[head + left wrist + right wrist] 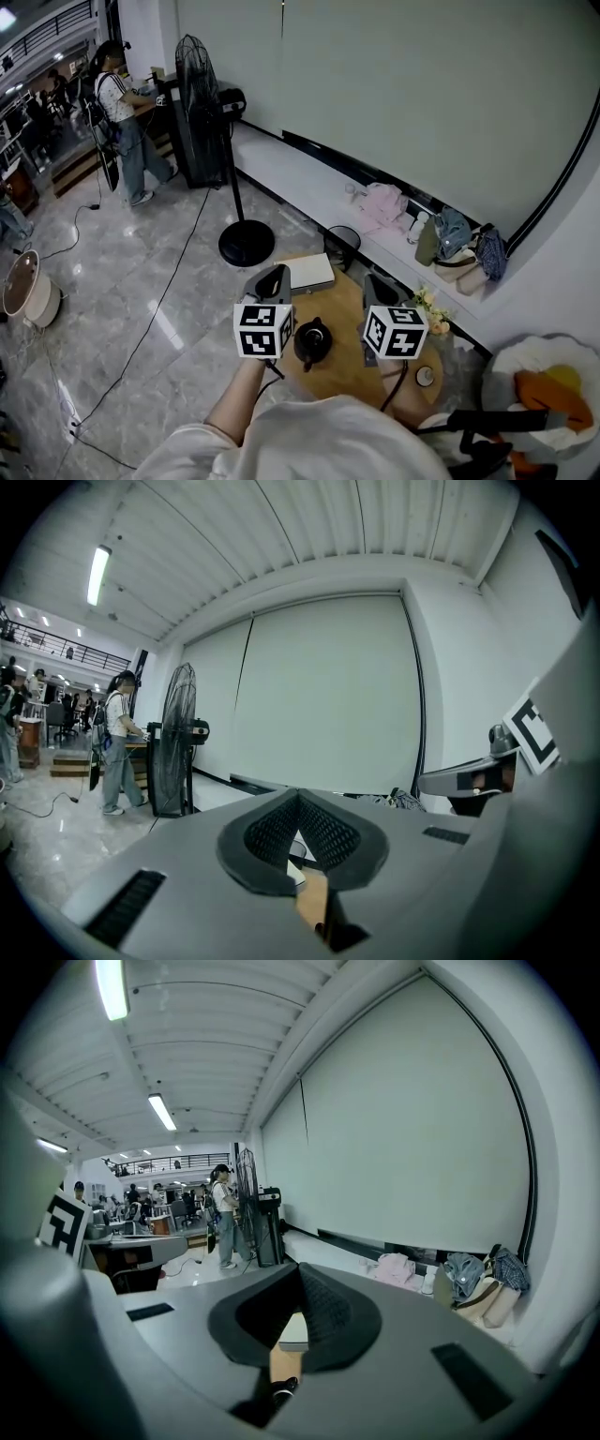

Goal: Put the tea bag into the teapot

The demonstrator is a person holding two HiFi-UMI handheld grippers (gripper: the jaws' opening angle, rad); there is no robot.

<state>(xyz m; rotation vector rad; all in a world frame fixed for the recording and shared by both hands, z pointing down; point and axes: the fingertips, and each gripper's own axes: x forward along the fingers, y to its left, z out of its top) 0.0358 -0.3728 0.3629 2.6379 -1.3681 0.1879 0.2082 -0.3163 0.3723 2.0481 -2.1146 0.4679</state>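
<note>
- The left gripper [298, 797] has its jaws together at the tips, with nothing held between them.
- The right gripper [300, 1267] also has its jaws together, with nothing clamped.
- In the head view both grippers are held up over a small round wooden table [349, 367], side by side but apart, with the marker cubes facing the camera.
- The black teapot [313, 342] stands upright on the table with its lid on. In the head view it shows between the two grippers, just below them.
- The tea bag cannot be made out in any view.
- A white box [310, 272] lies at the table's far edge, beyond the left gripper.
- A bunch of pale flowers [430, 310] stands at the table's right side, and a small round object [425, 377] lies near the right edge.
- A standing fan [200, 98] is on the grey tiled floor behind the table.
- A person [123, 120] stands at a counter in the far left background.
- Clothes and bags [454, 236] lie along the ledge by the wall.
</note>
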